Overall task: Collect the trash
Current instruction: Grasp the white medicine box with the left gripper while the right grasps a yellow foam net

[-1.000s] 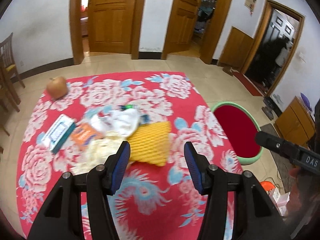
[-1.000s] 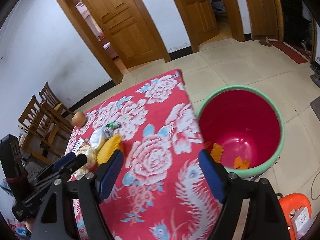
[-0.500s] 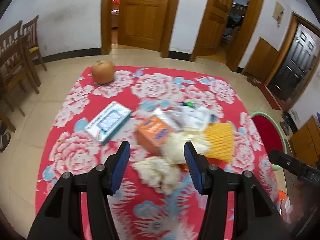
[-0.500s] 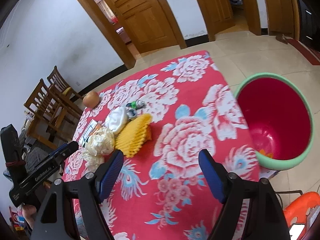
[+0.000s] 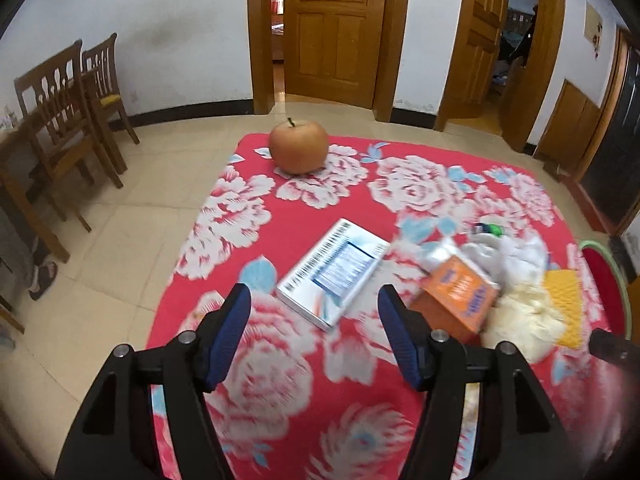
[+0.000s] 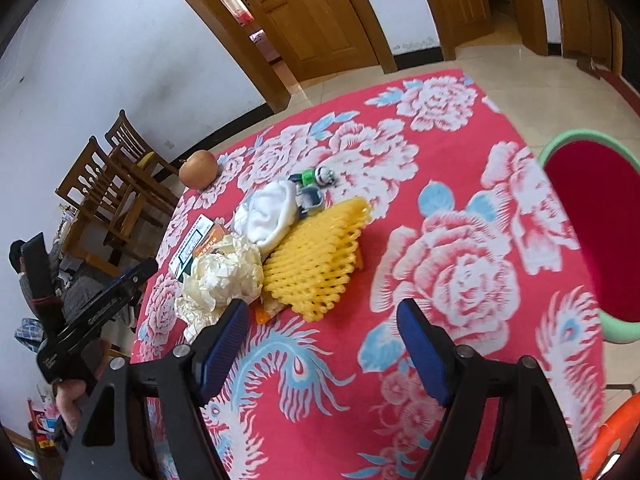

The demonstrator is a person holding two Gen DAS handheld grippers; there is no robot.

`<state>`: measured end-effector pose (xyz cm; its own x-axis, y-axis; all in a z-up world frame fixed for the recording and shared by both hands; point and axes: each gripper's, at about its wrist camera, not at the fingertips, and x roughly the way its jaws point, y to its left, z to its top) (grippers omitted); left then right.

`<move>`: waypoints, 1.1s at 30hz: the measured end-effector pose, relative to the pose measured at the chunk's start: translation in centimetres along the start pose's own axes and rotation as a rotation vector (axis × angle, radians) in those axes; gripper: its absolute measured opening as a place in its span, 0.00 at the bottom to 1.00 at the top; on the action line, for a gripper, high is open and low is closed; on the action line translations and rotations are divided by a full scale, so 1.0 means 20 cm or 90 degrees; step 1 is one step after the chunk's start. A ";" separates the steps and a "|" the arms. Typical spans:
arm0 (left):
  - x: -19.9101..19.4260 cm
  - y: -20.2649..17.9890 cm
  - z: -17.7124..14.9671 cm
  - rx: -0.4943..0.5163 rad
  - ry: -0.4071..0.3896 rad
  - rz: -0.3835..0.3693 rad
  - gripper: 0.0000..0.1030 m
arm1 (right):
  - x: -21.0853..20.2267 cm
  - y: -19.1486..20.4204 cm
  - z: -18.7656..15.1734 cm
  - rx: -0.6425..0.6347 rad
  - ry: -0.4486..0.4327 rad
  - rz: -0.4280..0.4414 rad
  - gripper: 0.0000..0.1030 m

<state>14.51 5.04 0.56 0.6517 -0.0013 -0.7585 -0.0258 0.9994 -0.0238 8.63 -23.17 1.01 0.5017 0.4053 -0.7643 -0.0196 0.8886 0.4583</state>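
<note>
Trash lies on the red floral tablecloth (image 5: 304, 384): a white-and-blue flat box (image 5: 334, 271), an orange carton (image 5: 460, 297), crumpled cream paper (image 6: 226, 274), a yellow foam net (image 6: 316, 258), a white cloth (image 6: 268, 212) and a small green-and-white wrapper (image 6: 318, 177). My left gripper (image 5: 314, 332) is open and empty, just short of the flat box. My right gripper (image 6: 322, 346) is open and empty, near the yellow net. The red bin with a green rim (image 6: 592, 224) stands beside the table at the right.
An apple (image 5: 298, 146) sits at the table's far edge. Wooden chairs (image 5: 68, 120) stand at the left. Wooden doors (image 5: 336, 28) line the far wall. An orange object (image 6: 616, 436) lies on the floor near the bin.
My left gripper has swung left from the yellow net toward the flat box. My right gripper has swung from the bin toward the trash pile. Both stayed open.
</note>
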 end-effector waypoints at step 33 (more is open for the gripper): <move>0.09 -0.01 -0.04 0.020 0.011 -0.087 0.61 | 0.07 0.06 -0.03 0.005 -0.018 0.038 0.11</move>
<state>15.04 4.84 -1.37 0.6348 -0.1382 -0.7602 0.0863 0.9904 -0.1079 8.84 -21.53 0.26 0.5237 0.4509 -0.7228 -0.0432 0.8614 0.5060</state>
